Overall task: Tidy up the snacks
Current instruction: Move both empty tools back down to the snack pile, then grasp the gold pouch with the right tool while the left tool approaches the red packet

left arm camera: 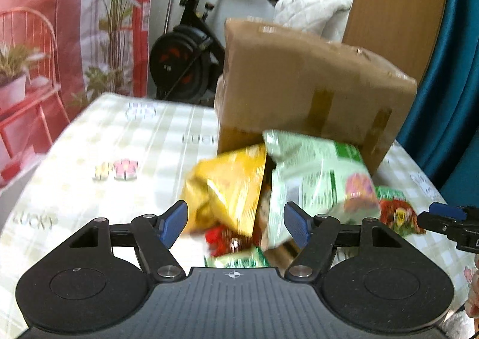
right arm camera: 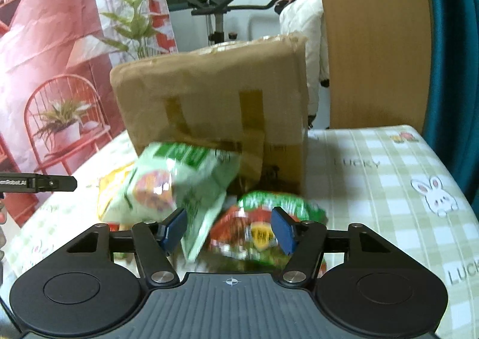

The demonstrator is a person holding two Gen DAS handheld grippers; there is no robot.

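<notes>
A brown cardboard box (left arm camera: 299, 84) lies on its side on the table, and snack bags spill from its mouth. My left gripper (left arm camera: 236, 223) is open just before the pile. A yellow bag (left arm camera: 227, 186) and a pale green bag (left arm camera: 317, 177) stand beyond its blue pads, and a small red packet (left arm camera: 224, 238) lies between the jaws. My right gripper (right arm camera: 230, 231) is open over a red-and-green bag (right arm camera: 263, 228), whose pads do not visibly press it. The pale green bag (right arm camera: 179, 186) leans at its left pad. The pictures are blurred.
The table wears a green-checked cloth (right arm camera: 374, 189) with bare room to the right of the box (right arm camera: 215, 93). A left-gripper finger (right arm camera: 45, 183) shows at the right view's left edge. An exercise bike (left arm camera: 185, 63) and a printed curtain (left arm camera: 60, 39) stand behind.
</notes>
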